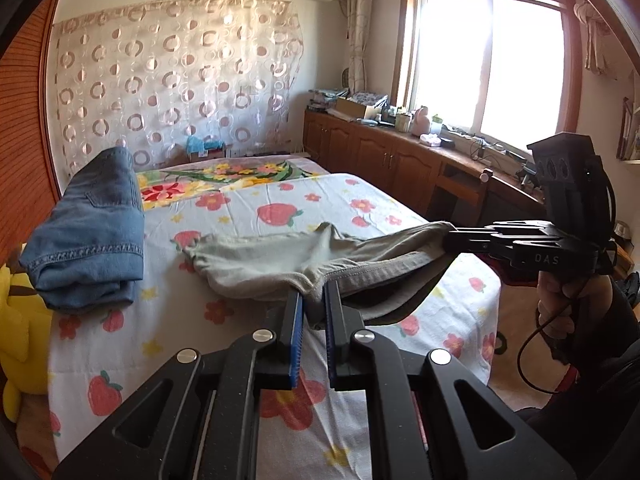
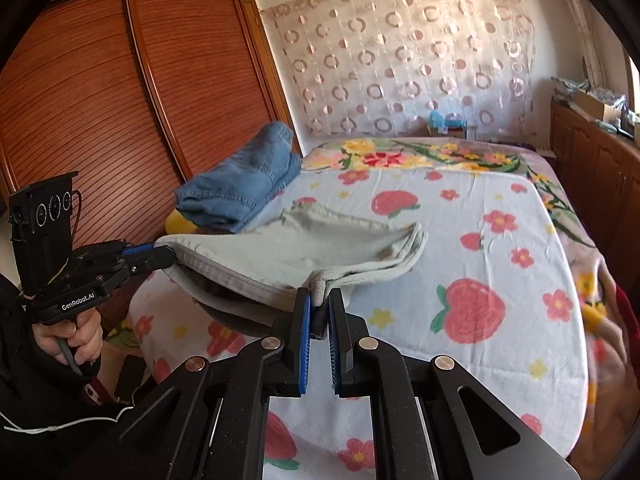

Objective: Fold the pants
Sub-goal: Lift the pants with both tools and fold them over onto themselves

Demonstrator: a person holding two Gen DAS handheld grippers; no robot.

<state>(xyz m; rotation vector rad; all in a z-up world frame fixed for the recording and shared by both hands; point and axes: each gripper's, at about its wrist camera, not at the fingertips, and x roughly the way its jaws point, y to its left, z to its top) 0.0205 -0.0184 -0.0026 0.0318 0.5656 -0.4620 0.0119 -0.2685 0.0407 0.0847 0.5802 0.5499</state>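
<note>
On our far left, past our left jaws, sits a yellow plush toy (image 1: 18,320), and next to it a folded pair of blue jeans (image 1: 86,236) rests on the bed. Our left gripper (image 1: 313,304) is clenched on one corner of the grey pants (image 1: 280,258), and the cloth pokes up between its blue pads. The near edge of the pants hangs in the air from our left jaws across to our right gripper (image 2: 319,308), which is clenched on the other corner. In front of both jaws the rest of the pants lies on the strawberry bedsheet (image 1: 288,196). We think we are lifting this edge to fold it over the far part. What could go wrong? Each of our jaws holds only a small bit of cloth, so a hard pull could make a corner slip out. If one hand goes higher than the other, the fold may come out crooked. The loose edge could also bunch up underneath.
</note>
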